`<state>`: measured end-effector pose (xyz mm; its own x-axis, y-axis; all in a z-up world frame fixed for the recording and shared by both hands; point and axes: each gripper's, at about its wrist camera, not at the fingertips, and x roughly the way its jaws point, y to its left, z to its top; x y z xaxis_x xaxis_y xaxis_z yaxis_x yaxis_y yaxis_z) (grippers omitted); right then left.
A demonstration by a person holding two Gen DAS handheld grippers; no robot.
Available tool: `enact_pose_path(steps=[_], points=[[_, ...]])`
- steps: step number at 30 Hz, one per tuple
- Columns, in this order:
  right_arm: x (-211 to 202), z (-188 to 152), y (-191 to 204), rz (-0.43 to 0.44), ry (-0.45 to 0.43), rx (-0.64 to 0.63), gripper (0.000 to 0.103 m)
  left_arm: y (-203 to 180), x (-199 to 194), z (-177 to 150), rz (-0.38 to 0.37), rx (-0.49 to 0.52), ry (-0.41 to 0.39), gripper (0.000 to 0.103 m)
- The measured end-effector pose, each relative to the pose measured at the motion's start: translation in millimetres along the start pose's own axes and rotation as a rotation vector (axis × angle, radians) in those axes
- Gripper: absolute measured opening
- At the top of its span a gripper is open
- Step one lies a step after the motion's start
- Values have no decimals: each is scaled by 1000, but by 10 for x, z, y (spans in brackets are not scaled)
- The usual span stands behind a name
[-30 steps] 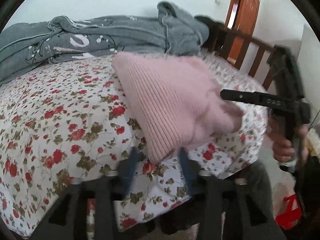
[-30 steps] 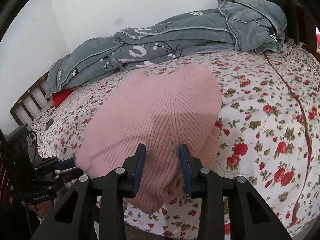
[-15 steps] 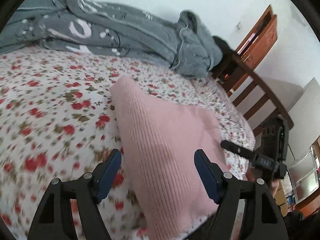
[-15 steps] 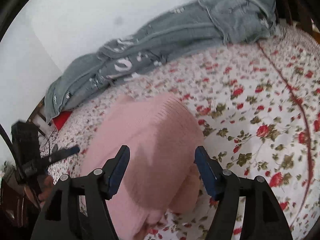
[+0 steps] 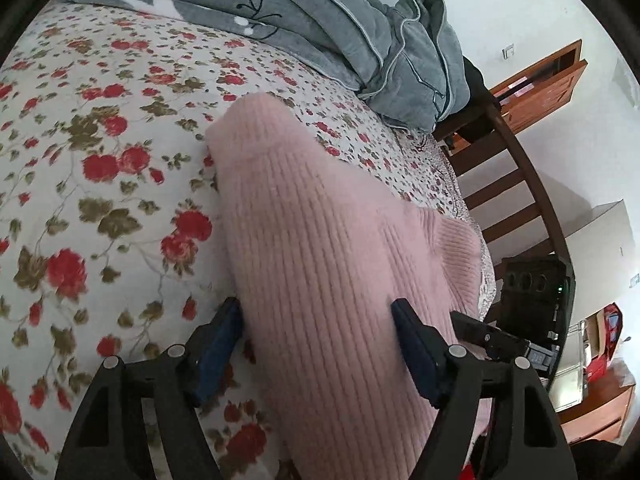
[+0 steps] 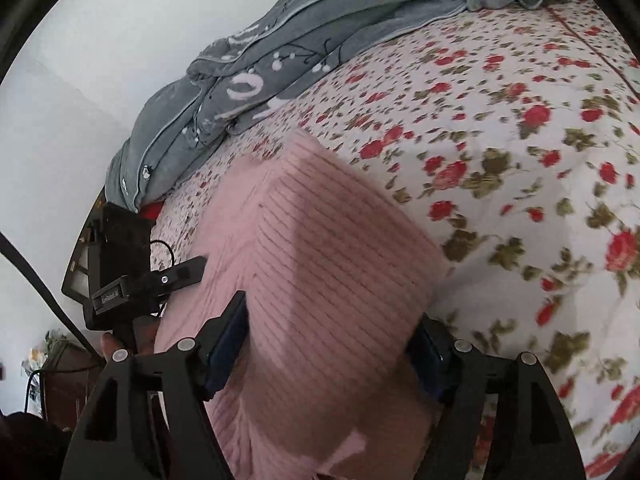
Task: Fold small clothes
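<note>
Left wrist view is showing the pink sweater point(image 5: 320, 248) lying folded on the bed point(image 5: 100, 168). Left gripper point(image 5: 316, 340) and right gripper point(image 6: 332, 344) are both spreading their jaws wide, gripping nothing. Folding is looking mostly done.

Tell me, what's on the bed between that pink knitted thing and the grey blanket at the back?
Only the flowered bedsheet. In the left wrist view, nothing lies between the pink sweater and the grey blanket.
</note>
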<state>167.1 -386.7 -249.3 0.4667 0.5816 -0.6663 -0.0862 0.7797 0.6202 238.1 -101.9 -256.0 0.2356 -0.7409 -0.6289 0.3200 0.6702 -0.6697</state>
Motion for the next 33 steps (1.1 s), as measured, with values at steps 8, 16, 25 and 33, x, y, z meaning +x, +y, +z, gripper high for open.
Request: enact_pose_path(steps=[8, 16, 25, 33], points=[[-38, 104, 131, 86, -12, -1, 36, -52, -166, 116, -55, -16, -35, 36], [168, 480, 588, 125, -26, -63, 34, -19, -656, 496, -34, 10, -139, 34], [1037, 1195, 925, 225, -2, -85, 34, 464, -1092, 1137, 111, -2, -205, 34], [1841, 1351, 586, 173, 87, 5, 44, 1144, -648, 1297, 184, -114, -123, 39]])
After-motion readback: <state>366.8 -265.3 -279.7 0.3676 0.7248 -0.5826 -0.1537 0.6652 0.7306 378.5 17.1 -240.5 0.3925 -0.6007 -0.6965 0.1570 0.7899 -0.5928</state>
